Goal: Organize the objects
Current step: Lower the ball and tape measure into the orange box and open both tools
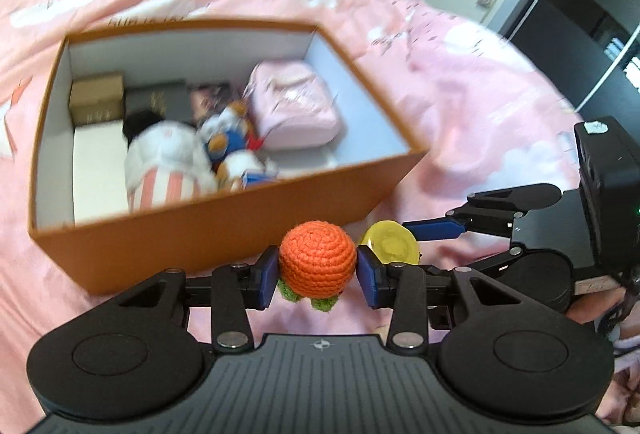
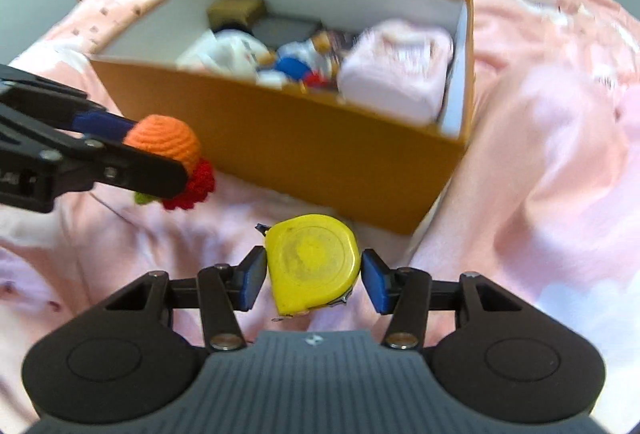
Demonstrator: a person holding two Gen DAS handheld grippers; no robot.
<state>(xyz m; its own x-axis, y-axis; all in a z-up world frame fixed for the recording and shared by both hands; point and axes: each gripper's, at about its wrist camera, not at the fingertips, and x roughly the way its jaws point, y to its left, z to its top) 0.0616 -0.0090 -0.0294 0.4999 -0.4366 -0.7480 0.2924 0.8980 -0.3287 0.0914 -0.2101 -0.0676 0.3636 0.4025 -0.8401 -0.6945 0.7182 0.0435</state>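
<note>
The left gripper (image 1: 317,270) is pinching a crocheted orange ball (image 1: 317,261) between its blue pads, with green and red trim hanging below it. The right gripper (image 2: 314,276) is pinching a yellow tape measure (image 2: 313,266) across its flat body. Both are hovering side by side above the pink bedspread (image 1: 460,114), just short of the near wall of the orange box (image 1: 224,234).

The box is sitting open on the bed, already holding a pink pouch (image 1: 294,106) at its right end, plush toys (image 1: 192,158) in the middle, and small cartons (image 1: 96,98) along the far wall. The frames are blurring, so the contents are hard to sort out finely, but the clearest free floor seems to be lying in front of the pouch.

Judging from this, the step in hand is carrying both items over the rim and setting them inside. To do it well, each gripper should be rising enough that the dangling trim and the tape's lower edge clear the near wall. They should be going in one at a time, since they are close together and could knock each other over the opening. The heavy tape is better lowered onto bare floor before release. The soft ball can rest on the plush.
</note>
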